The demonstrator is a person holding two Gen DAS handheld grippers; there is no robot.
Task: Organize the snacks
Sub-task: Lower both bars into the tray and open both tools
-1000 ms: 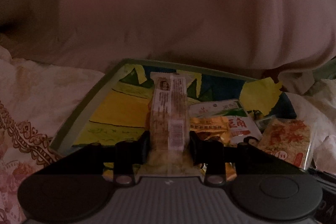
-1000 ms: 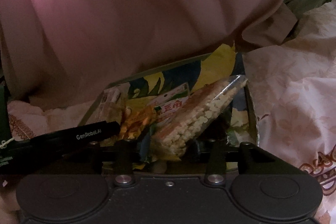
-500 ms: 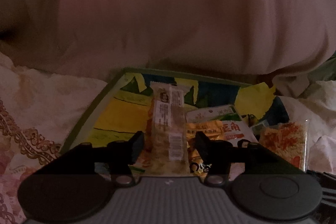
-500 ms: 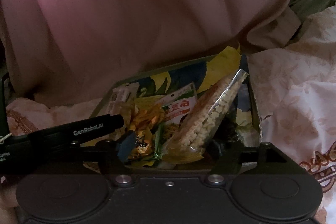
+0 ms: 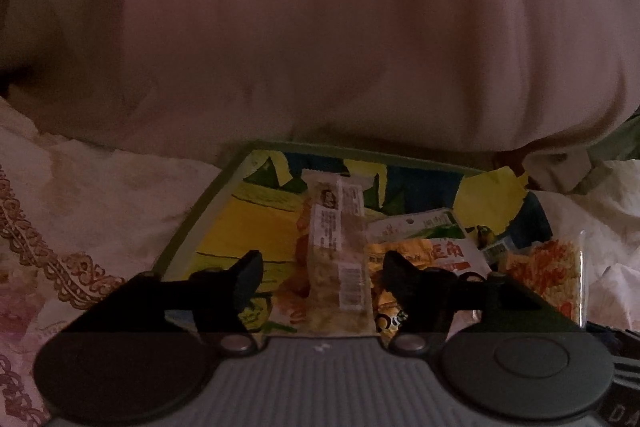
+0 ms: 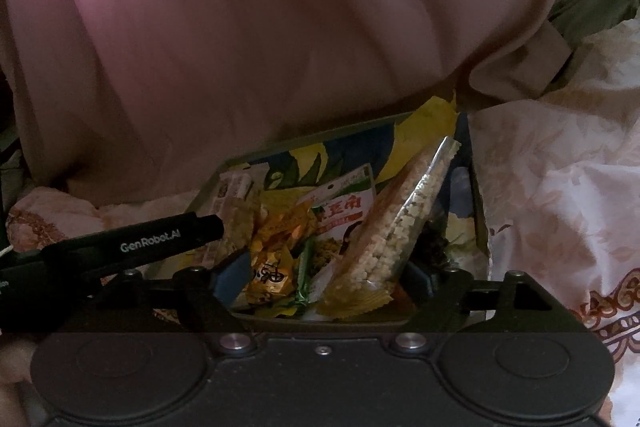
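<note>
In the lower middle of the left wrist view, the left gripper (image 5: 322, 267) is seen with its jaws spread apart, a long clear snack bar (image 5: 340, 259) lying between them but gripped by neither. The bar rests in the patterned box (image 5: 188, 231) at the centre of the frame, beside an orange packet (image 5: 416, 255) and a white-and-green pouch (image 5: 420, 223).

In the lower middle of the right wrist view, the right gripper (image 6: 320, 275) is likewise held wide, and a clear bag of puffed pieces (image 6: 396, 223) is propped at a slant against the box's right wall, free of both fingers.

2 risks are judged likely. The slanted bag could be toppled if its lower edge is clipped by a finger. The loose packets could be dragged or crumpled by either tool, since the box is crowded and dimly lit.
</note>
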